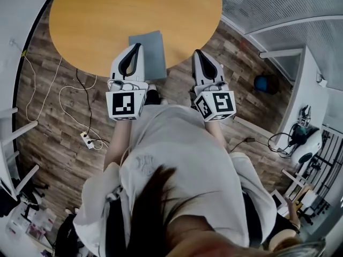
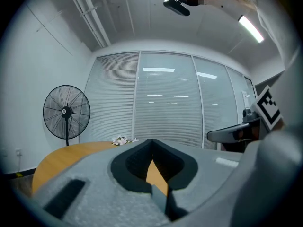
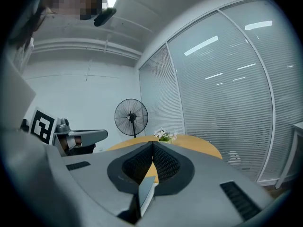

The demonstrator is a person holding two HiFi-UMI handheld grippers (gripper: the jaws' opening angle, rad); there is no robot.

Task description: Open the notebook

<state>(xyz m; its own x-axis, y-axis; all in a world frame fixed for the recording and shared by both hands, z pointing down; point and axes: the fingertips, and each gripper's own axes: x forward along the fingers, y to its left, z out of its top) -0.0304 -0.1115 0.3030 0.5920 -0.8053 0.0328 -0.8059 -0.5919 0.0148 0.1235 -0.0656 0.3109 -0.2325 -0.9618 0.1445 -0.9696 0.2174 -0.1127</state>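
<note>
**A:** Left gripper (image 2: 151,142) state?
**B:** Jaws together, tips meeting, nothing clamped. Only orange tabletop shows through the gap behind the pads.
**A:** Right gripper (image 3: 154,144)?
**B:** Same. Jaws closed on each other, nothing between them.
**A:** Where do they sit?
**B:** In the head view they are side by side at the near edge of the round wooden table (image 1: 107,20). Both point across it, with their marker cubes back toward the person. Each gripper view catches the other gripper off to the side.
**A:** Notebook?
**B:** The grey notebook (image 1: 153,52) is closed, cover up, lying flat at the table's near edge between the two grippers. The left gripper overlaps the notebook's left side in the head view, but I can't tell if they touch. The right gripper is clear of the notebook's right edge, with bare table between.
**A:** Surroundings?
**B:** A small bunch of white flowers (image 3: 163,135) sits on the far side of the table. A standing fan (image 2: 66,111) is beyond it, by a glass wall with blinds (image 2: 165,103). A power strip (image 1: 89,140) and loose cables (image 1: 69,90) lie on the wood floor (image 1: 53,133), to the person's left.
</note>
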